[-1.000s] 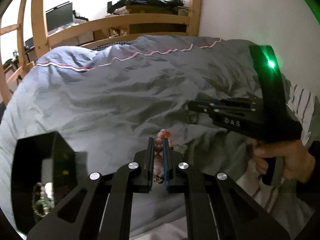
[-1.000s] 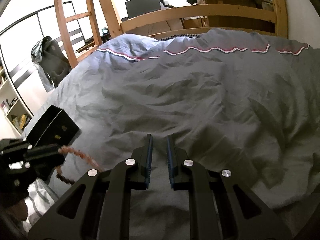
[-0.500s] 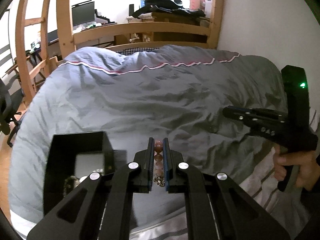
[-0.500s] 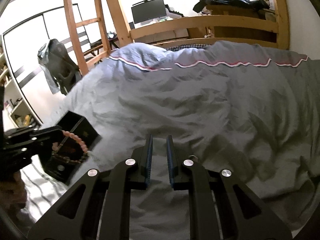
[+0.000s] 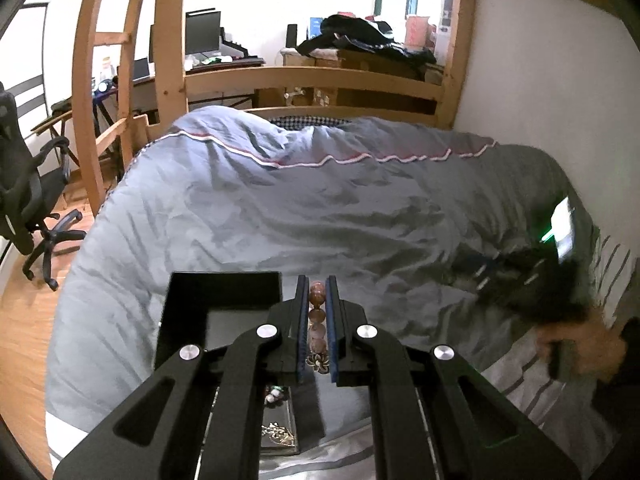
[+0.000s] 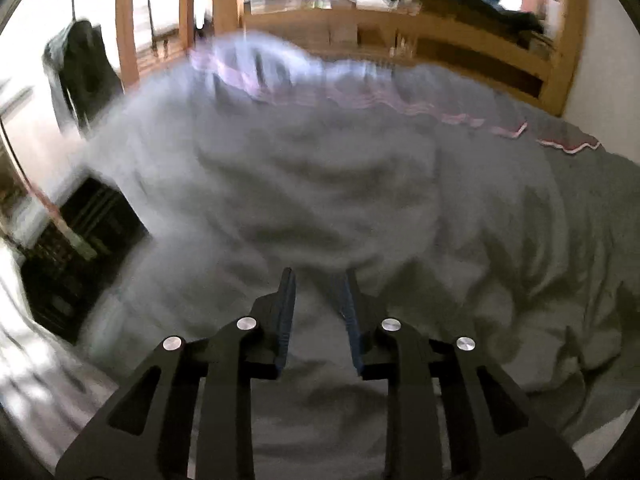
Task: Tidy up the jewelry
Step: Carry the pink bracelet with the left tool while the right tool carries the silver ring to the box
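Bead bracelet (image 5: 317,320) sits clamped in the left gripper (image 5: 317,328) above the black box (image 5: 192,308); right gripper (image 6: 316,312) gapes empty.

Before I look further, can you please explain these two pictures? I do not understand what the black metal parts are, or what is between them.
There is no robot here. A person holds a hand tool in each hand, and a camera on each tool looks forward along its two fingers.

One picture is from the left gripper. It is shut on a bracelet of brown beads, above an open black jewelry box that sits on a grey duvet. The other tool, blurred, shows at the right.

The other picture is from the right gripper. It is open and holds nothing. This view is blurred by motion; the dark shape at the left appears to be the box.
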